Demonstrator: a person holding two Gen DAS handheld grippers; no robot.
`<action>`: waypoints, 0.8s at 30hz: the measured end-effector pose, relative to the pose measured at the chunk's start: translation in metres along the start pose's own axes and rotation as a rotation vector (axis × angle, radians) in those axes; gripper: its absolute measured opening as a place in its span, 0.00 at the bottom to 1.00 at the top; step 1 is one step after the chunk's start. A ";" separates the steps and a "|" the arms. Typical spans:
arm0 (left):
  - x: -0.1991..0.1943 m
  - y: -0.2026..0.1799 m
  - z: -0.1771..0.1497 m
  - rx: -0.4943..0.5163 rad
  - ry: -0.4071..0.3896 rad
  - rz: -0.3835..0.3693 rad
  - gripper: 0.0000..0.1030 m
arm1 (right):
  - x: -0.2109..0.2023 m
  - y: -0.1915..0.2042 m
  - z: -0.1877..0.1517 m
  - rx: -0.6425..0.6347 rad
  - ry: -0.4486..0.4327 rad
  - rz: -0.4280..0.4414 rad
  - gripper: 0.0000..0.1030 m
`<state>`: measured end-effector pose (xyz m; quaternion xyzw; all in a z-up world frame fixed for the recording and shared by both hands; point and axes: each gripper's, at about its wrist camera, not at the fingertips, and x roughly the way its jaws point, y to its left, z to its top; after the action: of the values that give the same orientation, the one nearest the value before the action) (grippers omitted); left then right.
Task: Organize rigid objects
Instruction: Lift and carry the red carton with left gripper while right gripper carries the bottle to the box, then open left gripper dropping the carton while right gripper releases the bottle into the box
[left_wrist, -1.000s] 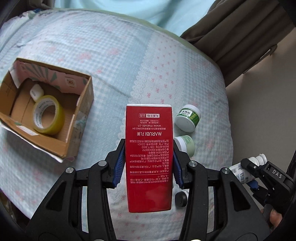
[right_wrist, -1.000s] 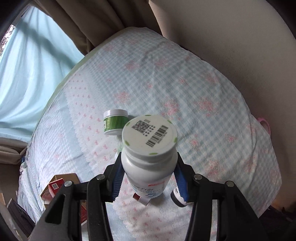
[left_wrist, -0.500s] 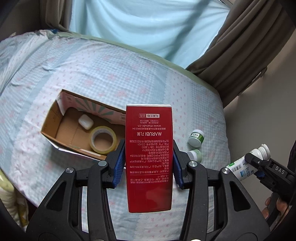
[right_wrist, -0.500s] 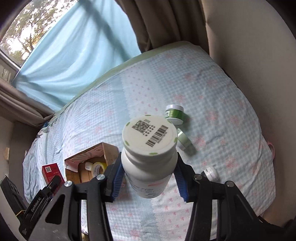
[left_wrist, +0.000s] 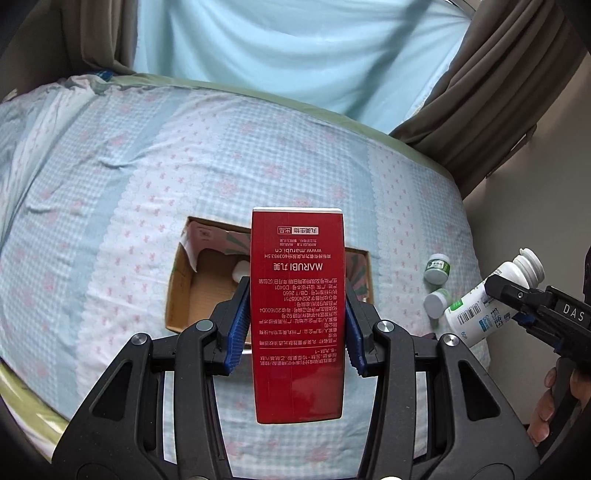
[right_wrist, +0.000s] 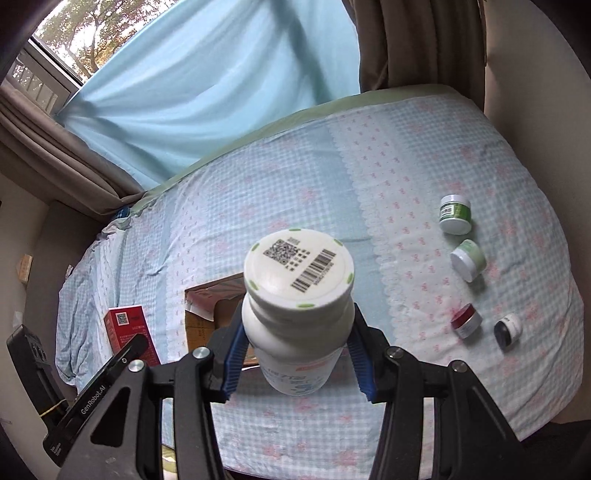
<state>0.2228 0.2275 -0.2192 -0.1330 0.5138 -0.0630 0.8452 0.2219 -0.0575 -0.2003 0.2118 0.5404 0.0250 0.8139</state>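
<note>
My left gripper (left_wrist: 296, 295) is shut on a tall red carton (left_wrist: 297, 332) with white print, held above the bed. Behind and below the carton lies an open cardboard box (left_wrist: 192, 295), partly hidden by it; a small white item (left_wrist: 240, 275) shows inside. My right gripper (right_wrist: 297, 328) is shut on a white pill bottle (right_wrist: 297, 280) whose cap, with a barcode, faces the camera. The cardboard box (right_wrist: 210, 299) lies under that bottle too. In the left wrist view the right gripper (left_wrist: 517, 295) and its white bottle (left_wrist: 476, 314) hang at the right edge.
Several small jars lie on the checked bedspread (right_wrist: 406, 147) to the right: two green ones (right_wrist: 455, 214) (right_wrist: 468, 258), a red one (right_wrist: 466, 320) and a black one (right_wrist: 509, 329). Blue and brown curtains hang behind the bed. A wall runs along its right side.
Both grippers have risen and travelled across the bed with their loads. The cardboard box has shifted from the left to right under the carton and bottle; the jars have slid off to the right.
</note>
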 end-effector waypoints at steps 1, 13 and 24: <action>0.006 0.010 0.005 0.008 0.011 -0.003 0.40 | 0.009 0.011 -0.002 0.005 0.006 -0.001 0.45; 0.106 0.087 0.019 0.069 0.154 0.004 0.40 | 0.138 0.093 -0.025 0.008 0.135 0.034 0.45; 0.194 0.093 0.012 0.181 0.223 0.021 0.40 | 0.257 0.080 -0.047 -0.107 0.340 0.075 0.45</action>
<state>0.3208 0.2710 -0.4062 -0.0430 0.5981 -0.1146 0.7920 0.3020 0.0992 -0.4096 0.1807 0.6597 0.1195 0.7196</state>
